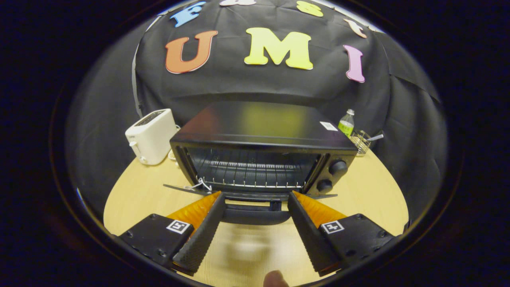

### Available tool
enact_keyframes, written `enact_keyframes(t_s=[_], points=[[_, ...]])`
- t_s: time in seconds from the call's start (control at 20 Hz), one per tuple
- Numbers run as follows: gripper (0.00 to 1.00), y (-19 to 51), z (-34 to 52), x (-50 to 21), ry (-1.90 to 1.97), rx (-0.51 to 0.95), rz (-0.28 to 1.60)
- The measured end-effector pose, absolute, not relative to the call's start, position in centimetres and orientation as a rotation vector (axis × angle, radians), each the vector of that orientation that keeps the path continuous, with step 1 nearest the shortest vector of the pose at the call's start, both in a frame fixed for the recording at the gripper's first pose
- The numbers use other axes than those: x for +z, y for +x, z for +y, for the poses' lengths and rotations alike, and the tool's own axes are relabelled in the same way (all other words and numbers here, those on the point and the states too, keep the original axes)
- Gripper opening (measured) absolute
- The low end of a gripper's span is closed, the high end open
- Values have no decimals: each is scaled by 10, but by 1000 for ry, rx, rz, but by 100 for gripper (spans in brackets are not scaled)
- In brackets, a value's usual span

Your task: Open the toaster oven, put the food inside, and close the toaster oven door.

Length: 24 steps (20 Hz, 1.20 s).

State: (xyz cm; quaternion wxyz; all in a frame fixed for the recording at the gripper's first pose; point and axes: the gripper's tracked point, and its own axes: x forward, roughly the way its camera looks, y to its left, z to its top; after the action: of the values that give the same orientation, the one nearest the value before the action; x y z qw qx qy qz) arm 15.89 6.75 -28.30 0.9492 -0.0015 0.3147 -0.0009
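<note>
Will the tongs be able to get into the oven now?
Probably yes. The toaster oven stands open, its door folded down flat just ahead of the tongs, which are spread wide. Nothing sits between them and the wire rack inside.

The camera rides on the gripper [256, 201], low over the tabletop's [131, 199] near edge, looking forward along the wide-spread fingers at the toaster oven's [263, 153] open front, close ahead, toward the far edge.
</note>
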Motion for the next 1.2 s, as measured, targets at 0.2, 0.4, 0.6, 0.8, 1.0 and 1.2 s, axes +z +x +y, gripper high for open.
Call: enact_keyframes(t_s=[0.2,0.4,0.6,0.8,1.0,1.2], points=[[100,143,68,-302,11,-5,693],[100,119,70,-327,17,-6,763],[100,106,66,-345,53,9,845],[100,97,62,-313,36,33,786],[100,73,70,-270,25,143,727],[100,41,83,-235,54,257,725]])
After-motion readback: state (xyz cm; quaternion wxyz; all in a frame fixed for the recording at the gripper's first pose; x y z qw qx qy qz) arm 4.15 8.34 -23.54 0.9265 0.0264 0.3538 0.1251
